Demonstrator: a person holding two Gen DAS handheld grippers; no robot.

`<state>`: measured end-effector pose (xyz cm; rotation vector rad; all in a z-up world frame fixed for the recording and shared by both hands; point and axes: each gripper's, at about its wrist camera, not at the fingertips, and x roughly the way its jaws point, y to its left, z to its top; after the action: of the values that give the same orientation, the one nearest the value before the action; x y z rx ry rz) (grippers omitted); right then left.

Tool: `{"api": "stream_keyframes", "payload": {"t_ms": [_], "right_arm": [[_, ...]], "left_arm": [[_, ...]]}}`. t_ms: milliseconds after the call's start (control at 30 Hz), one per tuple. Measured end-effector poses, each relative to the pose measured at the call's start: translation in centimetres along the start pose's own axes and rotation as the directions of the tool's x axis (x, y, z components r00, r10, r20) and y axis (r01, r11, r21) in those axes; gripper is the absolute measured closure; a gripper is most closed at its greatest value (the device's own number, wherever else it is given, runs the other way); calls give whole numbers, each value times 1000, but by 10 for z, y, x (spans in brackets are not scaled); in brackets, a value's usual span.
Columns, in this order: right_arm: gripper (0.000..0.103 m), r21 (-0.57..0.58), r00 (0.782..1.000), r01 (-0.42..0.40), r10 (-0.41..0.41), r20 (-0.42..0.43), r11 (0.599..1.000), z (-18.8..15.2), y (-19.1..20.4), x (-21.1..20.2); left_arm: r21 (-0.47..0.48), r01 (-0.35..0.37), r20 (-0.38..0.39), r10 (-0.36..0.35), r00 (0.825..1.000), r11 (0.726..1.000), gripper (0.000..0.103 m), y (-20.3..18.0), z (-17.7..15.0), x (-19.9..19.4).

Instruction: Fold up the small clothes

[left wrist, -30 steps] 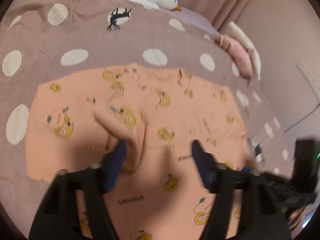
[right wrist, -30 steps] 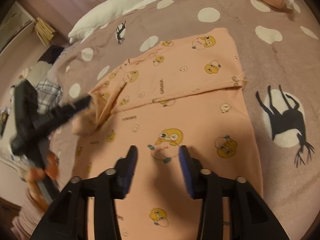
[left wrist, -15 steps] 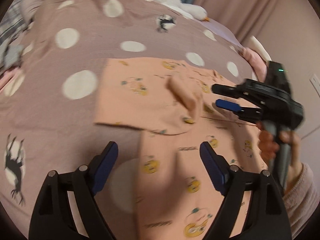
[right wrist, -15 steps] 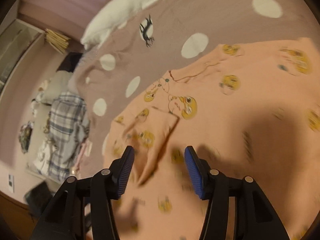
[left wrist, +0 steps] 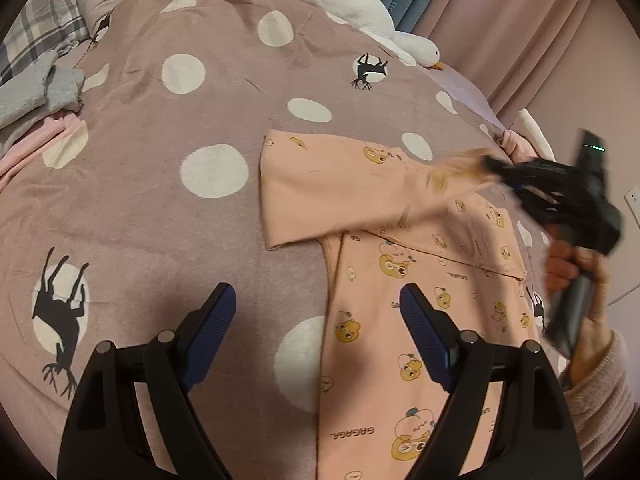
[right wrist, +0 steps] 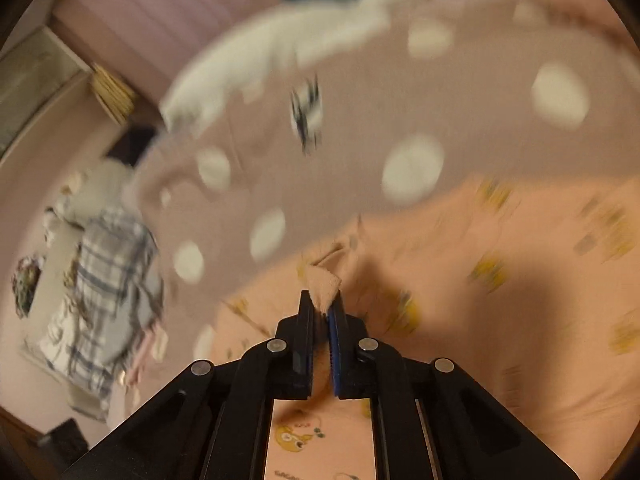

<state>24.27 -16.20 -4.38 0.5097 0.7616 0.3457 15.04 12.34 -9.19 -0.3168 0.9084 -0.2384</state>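
Peach garment (left wrist: pixel 404 280), soft knit w/ yellow cartoon prints and small lettering, lies on the bedspread (left wrist: pixel 168 208), right-of-centre in the left wrist view. Its body runs down to the bottom edge of that view; one sleeve (left wrist: pixel 320 196) is spread flat toward the left, its end cut straight, lower edge slightly curled. The sleeve's far part lifts off the bed toward the right gripper (left wrist: pixel 490 164), blurred there.

Right gripper: jaws closing, pads pinched on a small tuft of the peach cloth (right wrist: pixel 323 286), which sticks up just past the tips in the right wrist view. Cloth below it rises in a tented ridge; the rest looks smooth w/ broad soft folds. Right hand (left wrist: pixel 576 268) wraps the handle, fuzzy pinkish cuff (left wrist: pixel 600 396) at the wrist.

Left gripper (left wrist: pixel 316 336): jaws wide apart, nothing btwn them, above the bed. One blue ribbed pad over bare bedspread, the other over the garment's body, near its left edge.

Open room: left half of the bedspread is bare, mauve fabric w/ white round dots and black deer silhouettes, gently rumpled. Far edge is taken by a white plush goose (left wrist: pixel 352 4), long and rounded, orange beak. Top-left corner holds a plaid cloth (left wrist: pixel 36 20) and grey knit piece (left wrist: pixel 36 92), clear of the garment. Pink pleated curtain (left wrist: pixel 500 20) behind; a pink bundle (left wrist: pixel 520 148) sits at the bed's right edge, near the right gripper.
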Motion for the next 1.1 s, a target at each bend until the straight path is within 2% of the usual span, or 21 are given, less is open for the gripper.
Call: {"api": "stream_keyframes", "payload": {"t_ms": [167, 267, 300, 400, 467, 567, 667, 767, 867, 933, 967, 1033, 1100], "right_arm": [[95, -21, 981, 99, -94, 167, 995, 2, -31, -64], [95, -10, 974, 148, -144, 177, 989, -10, -62, -81], [95, -12, 971, 174, -170, 167, 985, -14, -66, -77], [95, 44, 980, 199, -200, 23, 979, -26, -97, -57], [91, 90, 977, 215, -213, -27, 973, -31, -116, -53], [69, 197, 988, 153, -152, -20, 968, -28, -138, -60], [67, 263, 997, 83, -81, -17, 961, -17, -152, -62], [67, 277, 994, 101, -87, -62, 956, -10, -156, -44], [68, 222, 984, 147, -119, -131, 964, -17, -144, -31], [81, 127, 967, 220, -199, -162, 967, -16, -134, -28], [91, 84, 957, 253, -236, -170, 964, -14, -129, -26], [95, 30, 954, 263, -255, -160, 964, -10, -121, -28], [95, -11, 958, 264, -264, -110, 964, -2, -111, -37]], "left_arm": [[13, 25, -18, -25, 1000, 1000, 19, -14, 3, 9], [28, 35, -33, -34, 999, 999, 19, -24, 4, 15], [32, 34, -37, -33, 999, 999, 19, -25, 5, 17], [46, 32, -58, -29, 998, 998, 19, -31, 8, 26], [44, 34, -76, -31, 997, 998, 19, -33, 10, 32], [48, 31, -88, -26, 996, 998, 19, -37, 14, 38], [46, 25, -92, -21, 996, 999, 19, -39, 19, 43], [44, 21, -88, -17, 996, 999, 19, -41, 23, 46], [39, 25, -90, -22, 996, 999, 19, -44, 24, 49], [38, 25, -96, -21, 995, 999, 19, -46, 25, 52], [38, 24, -98, -20, 995, 999, 19, -46, 26, 53], [39, 26, -100, -22, 995, 999, 19, -48, 26, 55], [38, 30, -101, -26, 995, 999, 19, -49, 27, 56]]}}
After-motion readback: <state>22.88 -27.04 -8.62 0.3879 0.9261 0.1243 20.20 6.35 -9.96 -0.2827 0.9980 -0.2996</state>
